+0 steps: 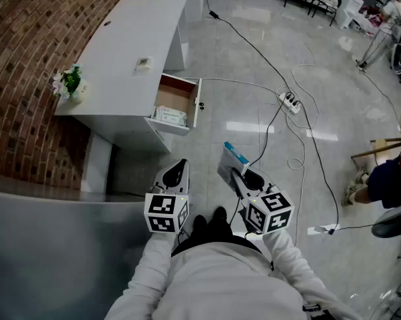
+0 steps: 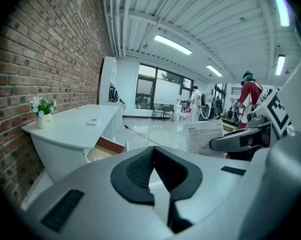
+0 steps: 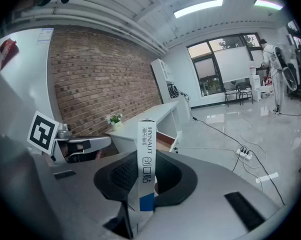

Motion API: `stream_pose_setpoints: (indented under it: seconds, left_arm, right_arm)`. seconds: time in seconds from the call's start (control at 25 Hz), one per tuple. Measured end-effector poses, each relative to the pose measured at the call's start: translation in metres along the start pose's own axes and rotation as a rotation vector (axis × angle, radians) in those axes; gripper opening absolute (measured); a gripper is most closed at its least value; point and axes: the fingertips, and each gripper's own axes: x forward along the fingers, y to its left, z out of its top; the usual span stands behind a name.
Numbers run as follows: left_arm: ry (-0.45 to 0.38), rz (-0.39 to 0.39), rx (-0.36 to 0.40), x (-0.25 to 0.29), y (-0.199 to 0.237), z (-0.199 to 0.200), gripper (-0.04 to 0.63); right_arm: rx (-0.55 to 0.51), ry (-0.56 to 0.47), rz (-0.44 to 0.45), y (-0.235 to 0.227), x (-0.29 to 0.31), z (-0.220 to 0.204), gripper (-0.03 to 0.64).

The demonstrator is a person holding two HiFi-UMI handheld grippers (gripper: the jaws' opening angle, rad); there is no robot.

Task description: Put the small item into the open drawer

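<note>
A white desk [image 1: 127, 39] stands by the brick wall, and its drawer [image 1: 176, 93] is pulled open with a white packet [image 1: 170, 117] inside. My right gripper [image 1: 235, 173] is shut on a thin flat box [image 1: 232, 157] with a blue end, held upright over the floor well short of the drawer. In the right gripper view the box [image 3: 146, 154] stands edge-on between the pads, and the desk [image 3: 158, 115] and drawer [image 3: 165, 141] are ahead. My left gripper [image 1: 179, 168] hangs beside it, shut and empty [image 2: 153, 170]. The left gripper view shows the box [image 2: 204, 138] at right and the drawer [image 2: 108, 149] ahead.
A small flower pot [image 1: 71, 83] and a small white item [image 1: 143, 63] sit on the desk top. A power strip [image 1: 291, 103] and long cables [image 1: 320, 172] cross the shiny floor to the right. A grey counter [image 1: 47, 245] lies at lower left. A person stands at far right [image 1: 387, 179].
</note>
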Motion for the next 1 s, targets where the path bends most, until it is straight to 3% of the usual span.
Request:
stream_pose_setpoints:
  seconds: [0.48, 1.0]
  left_arm:
    - [-0.003, 0.0, 0.009, 0.007, -0.009, 0.006, 0.017]
    - [-0.017, 0.052, 0.018, 0.012, -0.018, 0.014, 0.017]
  right_arm:
    - [0.0, -0.028, -0.012, -0.013, -0.002, 0.011, 0.104]
    - [0.011, -0.066, 0.026, -0.033, -0.01, 0.025, 0.106]
